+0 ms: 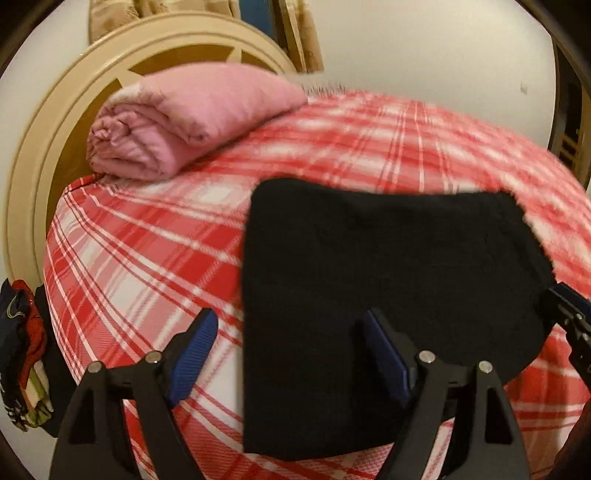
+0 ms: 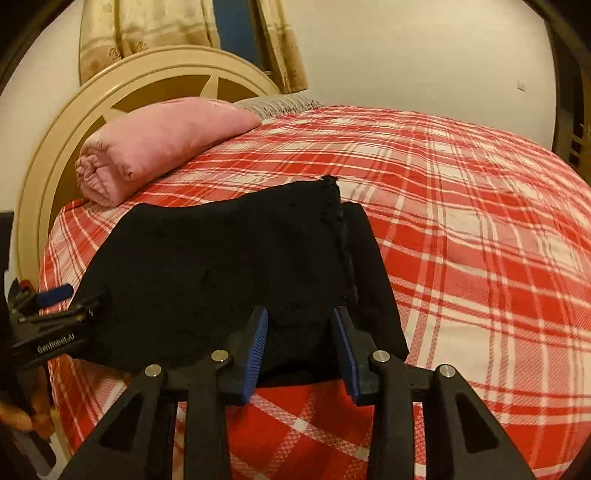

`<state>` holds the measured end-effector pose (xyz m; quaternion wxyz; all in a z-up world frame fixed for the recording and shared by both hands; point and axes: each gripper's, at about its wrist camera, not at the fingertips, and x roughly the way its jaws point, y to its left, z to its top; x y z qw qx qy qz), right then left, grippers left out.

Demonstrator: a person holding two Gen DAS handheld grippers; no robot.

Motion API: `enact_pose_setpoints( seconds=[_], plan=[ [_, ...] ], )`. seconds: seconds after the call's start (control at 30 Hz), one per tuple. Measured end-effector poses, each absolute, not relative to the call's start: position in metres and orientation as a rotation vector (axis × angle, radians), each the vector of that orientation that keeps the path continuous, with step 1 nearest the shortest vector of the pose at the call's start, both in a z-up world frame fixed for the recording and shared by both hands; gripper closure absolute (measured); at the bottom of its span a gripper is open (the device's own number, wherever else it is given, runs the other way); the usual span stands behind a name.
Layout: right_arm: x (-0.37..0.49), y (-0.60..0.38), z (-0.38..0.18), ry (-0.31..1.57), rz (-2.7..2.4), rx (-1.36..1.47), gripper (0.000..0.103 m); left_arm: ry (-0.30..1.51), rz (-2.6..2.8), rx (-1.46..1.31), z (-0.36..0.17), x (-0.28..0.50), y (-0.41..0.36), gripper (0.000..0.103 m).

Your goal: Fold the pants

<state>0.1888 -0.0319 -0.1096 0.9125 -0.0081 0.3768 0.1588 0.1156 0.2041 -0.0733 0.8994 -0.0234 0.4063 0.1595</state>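
The black pants (image 1: 388, 288) lie folded into a compact rectangle on the red and white plaid bed cover (image 1: 147, 236). They also show in the right wrist view (image 2: 229, 266), with a frayed hem edge on top at the right. My left gripper (image 1: 288, 354) is open and empty, its fingers straddling the pants' left edge just above the cloth. My right gripper (image 2: 301, 350) is open and empty, hovering over the near edge of the pants. The right gripper shows at the right edge of the left wrist view (image 1: 569, 314). The left gripper shows at the left of the right wrist view (image 2: 48, 302).
A folded pink blanket (image 1: 184, 122) lies at the head of the bed by the cream headboard (image 1: 44, 147). Colourful clothes (image 1: 22, 350) hang at the left bed edge. Curtains (image 2: 147, 29) and a white wall stand behind. The plaid cover (image 2: 480, 229) stretches to the right.
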Motion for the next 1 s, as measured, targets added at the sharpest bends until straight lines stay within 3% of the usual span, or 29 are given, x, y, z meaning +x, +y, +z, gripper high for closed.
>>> enact_pose_setpoints(
  seconds=[0.13, 0.57, 0.7, 1.0],
  plan=[
    [0.195, -0.031, -0.116, 0.818, 0.316, -0.014, 0.045, 0.829, 0.344, -0.06, -0.078, 0.111, 0.203, 0.014],
    [0.125, -0.063, -0.082, 0.772, 0.246, 0.127, 0.041, 0.785, 0.345, -0.021, -0.057, 0.07, 0.187, 0.011],
    [0.098, -0.063, -0.071, 0.758, 0.216, 0.1, 0.031, 0.743, 0.337, 0.032, -0.047, 0.048, 0.168, 0.002],
    [0.05, -0.067, -0.032, 0.638, 0.206, 0.09, 0.03, 0.719, 0.283, 0.024, -0.02, 0.015, 0.145, 0.0]
  ],
)
